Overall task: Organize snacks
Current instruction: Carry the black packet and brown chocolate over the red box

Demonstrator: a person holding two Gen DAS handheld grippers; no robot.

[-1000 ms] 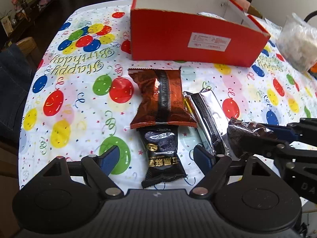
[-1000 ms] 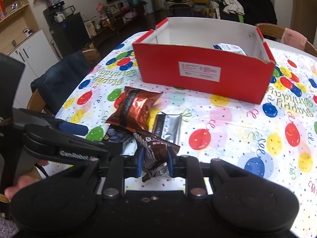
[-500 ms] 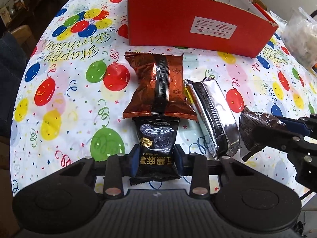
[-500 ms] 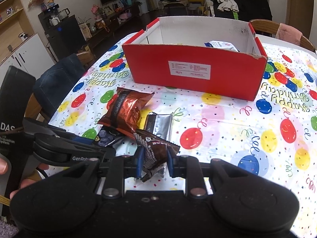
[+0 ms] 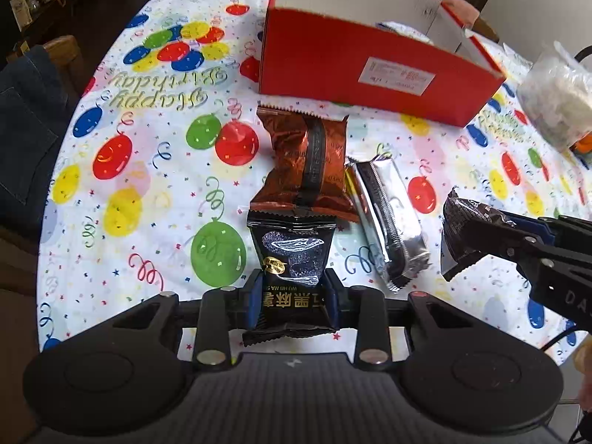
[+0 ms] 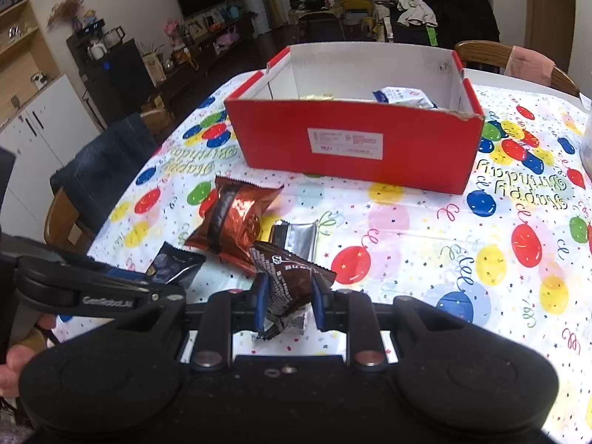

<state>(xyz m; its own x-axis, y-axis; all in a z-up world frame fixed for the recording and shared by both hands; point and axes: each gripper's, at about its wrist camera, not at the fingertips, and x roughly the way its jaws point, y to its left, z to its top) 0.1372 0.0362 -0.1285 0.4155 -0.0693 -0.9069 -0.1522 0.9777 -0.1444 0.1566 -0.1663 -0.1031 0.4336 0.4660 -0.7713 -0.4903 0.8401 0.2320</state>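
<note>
A: We count four packets outside the box (image 6: 355, 148): our left gripper (image 5: 294, 296) clamps the black packet (image 5: 292, 259), our right gripper (image 6: 288, 299) the brown packet (image 6: 288, 281).

B: The copper packet (image 5: 310, 162) and silver packet (image 5: 388, 218) lie on the bench (image 5: 148, 192).

Two handheld grippers, matte black with blue finger pads

The left gripper (image 5: 292, 298) had round housings, silver screws and a ribbed body; the right gripper (image 6: 288, 305) matched it, lettered "GenRobot.AI"; bare skin showed at the left hand (image 6: 9, 370).
</note>
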